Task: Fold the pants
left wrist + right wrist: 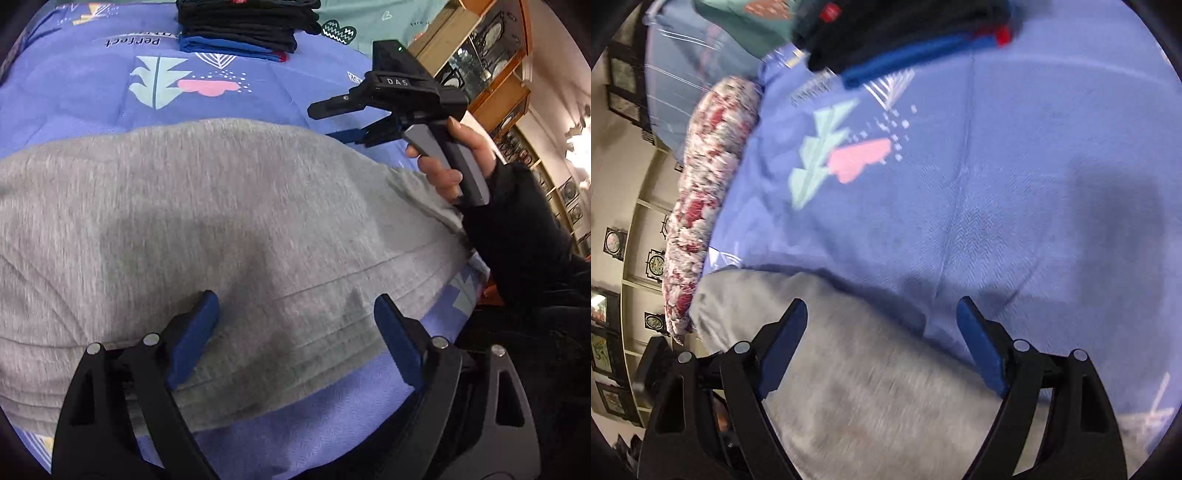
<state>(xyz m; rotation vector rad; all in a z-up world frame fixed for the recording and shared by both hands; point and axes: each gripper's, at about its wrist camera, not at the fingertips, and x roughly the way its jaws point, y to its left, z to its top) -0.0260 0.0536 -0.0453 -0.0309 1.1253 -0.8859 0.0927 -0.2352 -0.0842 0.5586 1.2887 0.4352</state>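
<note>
Both tongs, left (291,332) and right (879,332), gape empty over the grey sweatpants (221,221) on the bed's blue sheet (92,92); pinching only the top layer could skew the fold.

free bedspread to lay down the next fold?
Bare bedspread lies between the grey pants and the folded clothes stack, widest right of the tree print. Crowded: the stack at the far edge, and the floral pillow along the left.

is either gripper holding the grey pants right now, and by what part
Nothing is held. The left gripper is open above the grey pants near their banded edge, and the right gripper is open over another edge, pads clear of the fabric.
</note>
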